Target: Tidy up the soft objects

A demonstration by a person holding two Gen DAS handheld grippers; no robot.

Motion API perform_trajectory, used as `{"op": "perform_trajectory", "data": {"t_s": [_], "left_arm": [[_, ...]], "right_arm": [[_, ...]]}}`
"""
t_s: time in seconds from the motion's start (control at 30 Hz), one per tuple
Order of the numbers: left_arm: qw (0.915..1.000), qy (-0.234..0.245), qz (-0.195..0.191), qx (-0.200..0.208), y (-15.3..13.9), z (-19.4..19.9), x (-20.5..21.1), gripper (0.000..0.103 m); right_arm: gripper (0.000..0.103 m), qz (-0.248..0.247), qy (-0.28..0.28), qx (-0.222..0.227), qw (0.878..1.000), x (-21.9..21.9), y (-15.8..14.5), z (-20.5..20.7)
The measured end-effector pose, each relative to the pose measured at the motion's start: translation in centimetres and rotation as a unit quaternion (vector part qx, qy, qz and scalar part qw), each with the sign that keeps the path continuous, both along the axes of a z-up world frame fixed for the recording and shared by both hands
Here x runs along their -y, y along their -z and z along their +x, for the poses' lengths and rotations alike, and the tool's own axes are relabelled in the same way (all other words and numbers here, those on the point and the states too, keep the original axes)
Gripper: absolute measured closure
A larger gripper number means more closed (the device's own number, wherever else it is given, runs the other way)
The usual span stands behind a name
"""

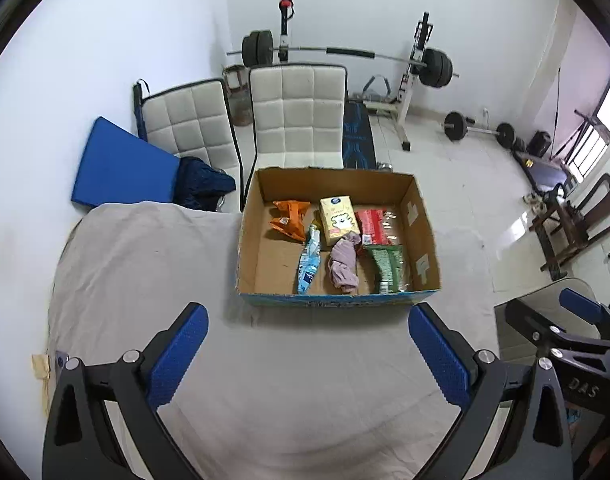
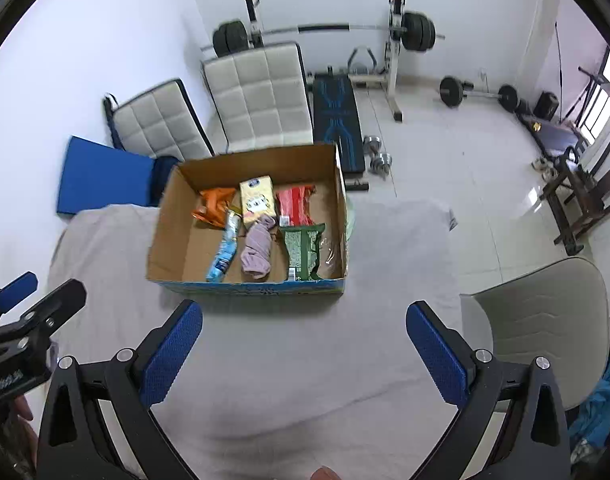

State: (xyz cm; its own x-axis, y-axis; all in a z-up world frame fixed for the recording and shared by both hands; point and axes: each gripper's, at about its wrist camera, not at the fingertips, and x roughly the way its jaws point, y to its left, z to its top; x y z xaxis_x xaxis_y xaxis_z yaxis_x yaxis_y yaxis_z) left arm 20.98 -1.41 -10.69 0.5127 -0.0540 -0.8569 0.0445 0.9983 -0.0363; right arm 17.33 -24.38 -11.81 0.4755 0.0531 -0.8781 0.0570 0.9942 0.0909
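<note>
An open cardboard box (image 1: 421, 216) (image 2: 169, 232) stands on the grey-covered table. Inside lie an orange packet (image 1: 289, 219) (image 2: 213, 205), a yellow tissue pack (image 1: 337, 216) (image 2: 258, 201), a red packet (image 1: 371, 221) (image 2: 294, 205), a green packet (image 1: 387, 268) (image 2: 303, 248), a blue-white pouch (image 1: 308, 262) (image 2: 225, 252) and a bundled mauve cloth (image 1: 343, 266) (image 2: 257, 252). My left gripper (image 1: 307, 354) is open and empty, above the table in front of the box. My right gripper (image 2: 303, 354) is open and empty, also in front of the box.
Two white padded chairs (image 1: 297, 116) (image 2: 261, 96) stand behind the table, with a blue mat (image 1: 121, 164) to the left. A barbell rack (image 1: 409, 80) and weights stand at the far wall. A grey chair (image 2: 545, 320) is at the table's right side.
</note>
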Motion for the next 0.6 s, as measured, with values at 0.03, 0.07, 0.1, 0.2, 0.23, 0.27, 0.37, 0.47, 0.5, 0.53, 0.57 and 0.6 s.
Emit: {"op": "perform_trajectory", "data": {"t_s": [0.03,0.07,0.1,0.2,0.23,0.27,0.37,0.47,0.5,0.53,0.57,0.6], "left_arm": [[1.0,-0.001,-0.001,0.002,-0.5,-0.6,0.0,0.0],[1.0,-0.002,-0.007,0.003,-1.1,-1.4,-0.1,0.0],[0.9999,-0.001,-0.011,0.003,-1.4,-2.1,0.0,0.0],[0.9999,0.001,-0.013,0.007,-2.6,-4.2,0.2,0.0],[0.9999,0.0,-0.01,0.012,-2.9,-4.8,0.3,0.0],[0.9998,0.0,-0.006,0.018,-3.4,-5.5,0.4,0.0],[0.9996,0.002,0.002,0.03,-4.5,-7.1,0.7,0.0],[0.9993,0.002,0.001,0.037,-5.2,-8.0,0.7,0.0],[0.9992,0.0,-0.001,0.04,-5.4,-8.3,0.6,0.0],[0.9991,-0.002,-0.002,0.043,-5.6,-8.5,0.5,0.0],[0.999,-0.003,-0.002,0.045,-5.6,-8.7,0.4,0.0],[0.9989,-0.004,-0.002,0.047,-5.7,-8.9,0.3,0.0]], "right_arm": [[0.0,0.002,-0.002,0.006,1.0,0.1,-0.8,-0.7],[0.0,0.002,-0.004,0.015,1.0,0.1,-1.8,-1.9],[0.0,0.002,-0.004,0.022,1.0,0.0,-2.7,-2.7],[0.0,0.006,-0.007,0.037,0.999,0.1,-4.9,-5.4],[0.0,0.009,-0.009,0.041,0.999,0.1,-5.6,-6.3],[0.0,0.008,-0.009,0.044,0.999,0.2,-6.1,-7.0],[0.0,0.004,-0.013,0.051,0.999,0.1,-7.7,-8.9],[0.0,-0.003,-0.017,0.056,0.998,-0.2,-8.6,-10.5],[0.0,-0.007,-0.017,0.056,0.998,-0.3,-8.7,-10.7],[0.0,-0.009,-0.017,0.056,0.998,-0.3,-8.9,-11.1],[0.0,-0.012,-0.018,0.055,0.998,-0.3,-9.0,-11.4],[0.0,-0.014,-0.017,0.054,0.998,-0.3,-9.0,-11.6]]}}
